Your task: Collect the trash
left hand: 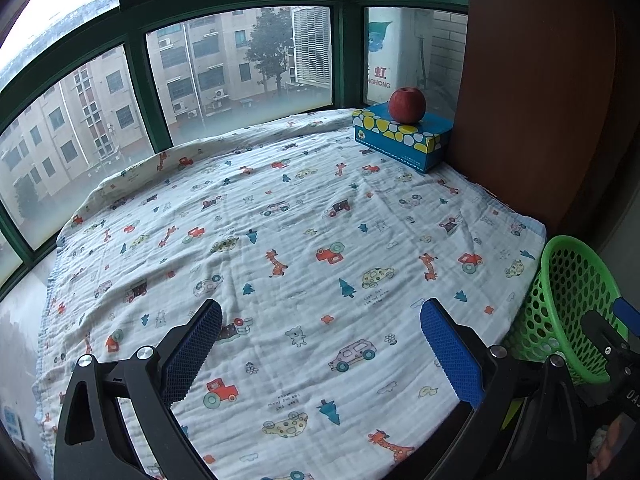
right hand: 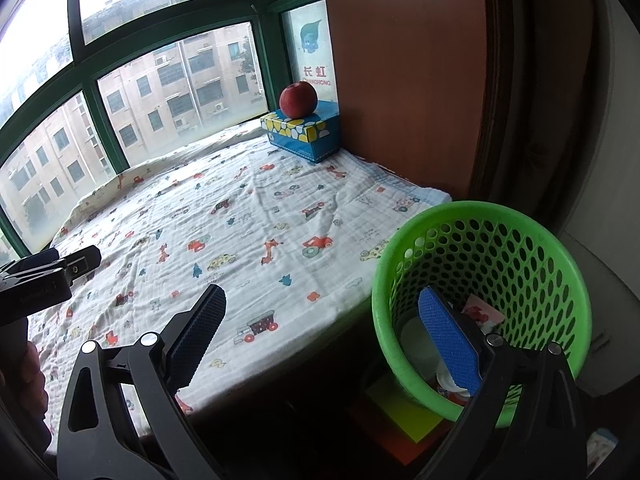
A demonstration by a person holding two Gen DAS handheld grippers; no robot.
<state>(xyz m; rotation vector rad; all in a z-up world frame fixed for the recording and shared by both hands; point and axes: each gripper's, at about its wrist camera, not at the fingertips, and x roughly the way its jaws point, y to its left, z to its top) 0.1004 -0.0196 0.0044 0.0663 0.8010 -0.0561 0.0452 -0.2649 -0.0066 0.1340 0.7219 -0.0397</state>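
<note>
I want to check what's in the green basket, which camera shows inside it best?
The right wrist view. It looks down into the green basket, showing its whole rim and some paper-like scraps at the bottom. The left wrist view catches the basket only at its right edge, tilted and partly cut off, contents hidden.

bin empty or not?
Not empty: the right wrist view shows paper scraps and a white lid-like piece at the bottom of the bin.

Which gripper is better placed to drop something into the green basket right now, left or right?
Right, most likely. The right gripper is open with one finger over the rim of the green basket, where some trash already lies. The left gripper is open over the patterned blanket, with the basket off to its side.
</note>
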